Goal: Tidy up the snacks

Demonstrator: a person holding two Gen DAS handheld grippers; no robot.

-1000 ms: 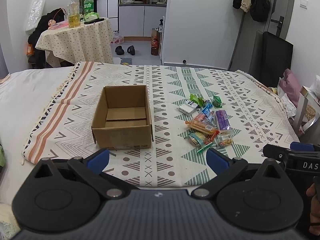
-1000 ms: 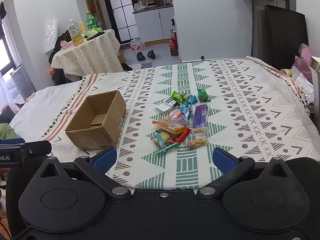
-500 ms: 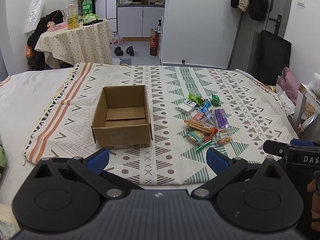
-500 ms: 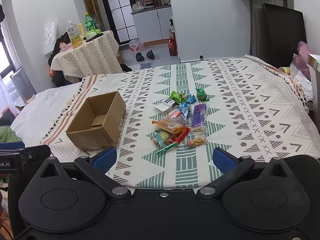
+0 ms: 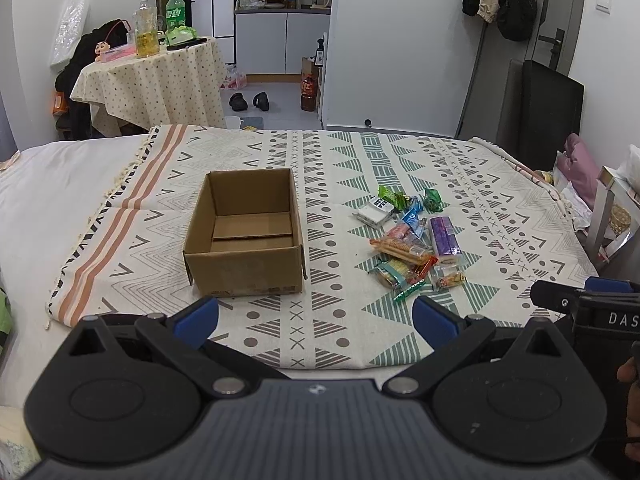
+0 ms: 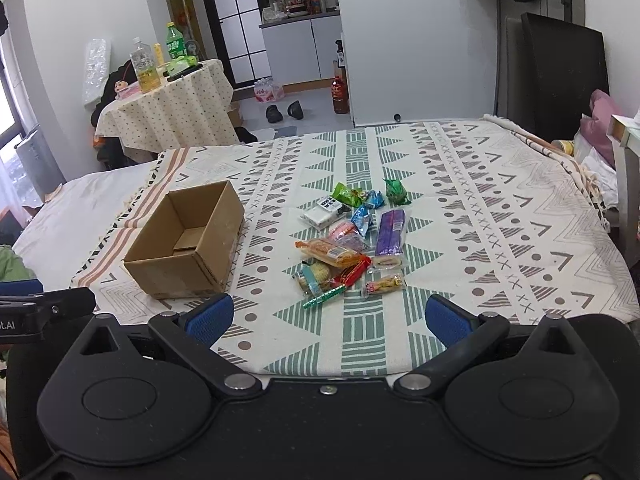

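Bed blanket (image 5: 360, 152) | snacks (image 6: 352, 240) beside cardboard box (image 5: 244, 236), beyond fingers | left gripper (image 5: 316, 318), right gripper (image 6: 330, 316) fingers spread, empty

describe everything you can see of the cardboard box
The cardboard box is plain brown, rectangular, open-topped and upright on the patterned blanket, left of the snack pile. Nothing lies inside; only the folded bottom flaps show. Faint scuffs mark its near wall. Neither set of tongs touches it.

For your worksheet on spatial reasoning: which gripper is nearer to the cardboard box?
Left. The left gripper faces the cardboard box almost head-on, just short of it. The right gripper sits further right, facing the snack pile.
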